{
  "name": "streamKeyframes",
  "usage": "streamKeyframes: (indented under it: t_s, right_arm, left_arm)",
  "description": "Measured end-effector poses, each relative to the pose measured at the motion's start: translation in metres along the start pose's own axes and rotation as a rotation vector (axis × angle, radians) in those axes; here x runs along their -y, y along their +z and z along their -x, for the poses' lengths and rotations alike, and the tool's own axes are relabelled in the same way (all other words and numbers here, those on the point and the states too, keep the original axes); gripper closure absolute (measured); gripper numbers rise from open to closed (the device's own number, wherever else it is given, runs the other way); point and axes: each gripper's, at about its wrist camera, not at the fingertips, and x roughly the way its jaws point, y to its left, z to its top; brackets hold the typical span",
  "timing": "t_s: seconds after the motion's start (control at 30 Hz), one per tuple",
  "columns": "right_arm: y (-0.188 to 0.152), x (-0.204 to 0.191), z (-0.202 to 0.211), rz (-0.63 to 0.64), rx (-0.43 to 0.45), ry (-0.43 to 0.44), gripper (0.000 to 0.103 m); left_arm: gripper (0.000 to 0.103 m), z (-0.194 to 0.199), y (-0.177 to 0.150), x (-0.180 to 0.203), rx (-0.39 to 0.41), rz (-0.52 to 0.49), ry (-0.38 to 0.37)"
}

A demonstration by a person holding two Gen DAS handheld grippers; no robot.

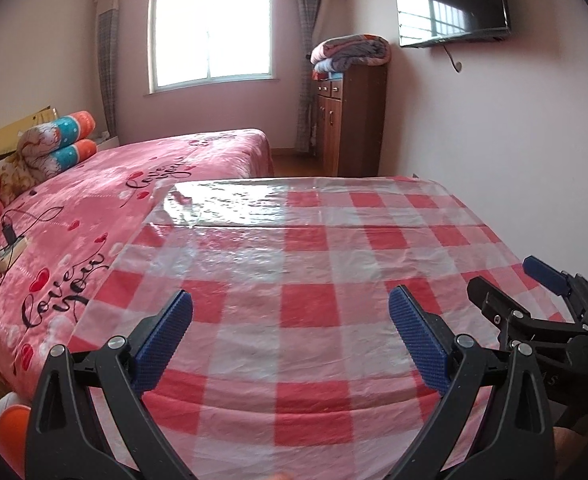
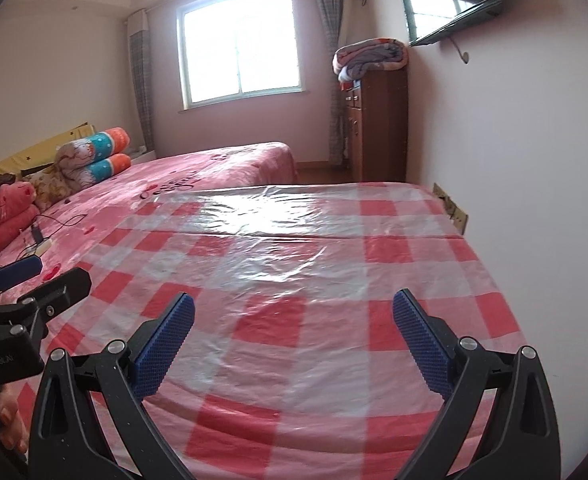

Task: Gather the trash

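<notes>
No trash shows in either view. My left gripper (image 1: 290,304) is open and empty, held above a table covered with a red and white checked plastic cloth (image 1: 294,248). My right gripper (image 2: 294,308) is open and empty above the same cloth (image 2: 294,248). The right gripper also shows at the right edge of the left wrist view (image 1: 509,280), with its jaws apart. The left gripper shows at the left edge of the right wrist view (image 2: 42,272), jaws apart.
A bed with a pink cover (image 1: 94,200) lies left of the table, with rolled bedding (image 1: 62,140) and a power strip with cable (image 1: 10,248) on it. A wooden cabinet (image 1: 349,120) stands by the right wall under a wall television (image 1: 453,4). A window (image 1: 210,28) is at the back.
</notes>
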Motion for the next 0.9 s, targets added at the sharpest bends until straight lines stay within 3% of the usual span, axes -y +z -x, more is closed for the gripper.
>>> streamKeyframes:
  t_s: [0.47,0.9]
  right_arm:
    - [0.001,0.037,0.009,-0.055,0.031,-0.057,0.005]
    - [0.001,0.066,0.016,-0.095,0.041,-0.107,0.005]
  left_arm:
    - [0.004,-0.013,0.008,0.039,-0.013,-0.022,-0.052]
    - [0.004,-0.021,0.009,0.074,-0.033,-0.075,-0.050]
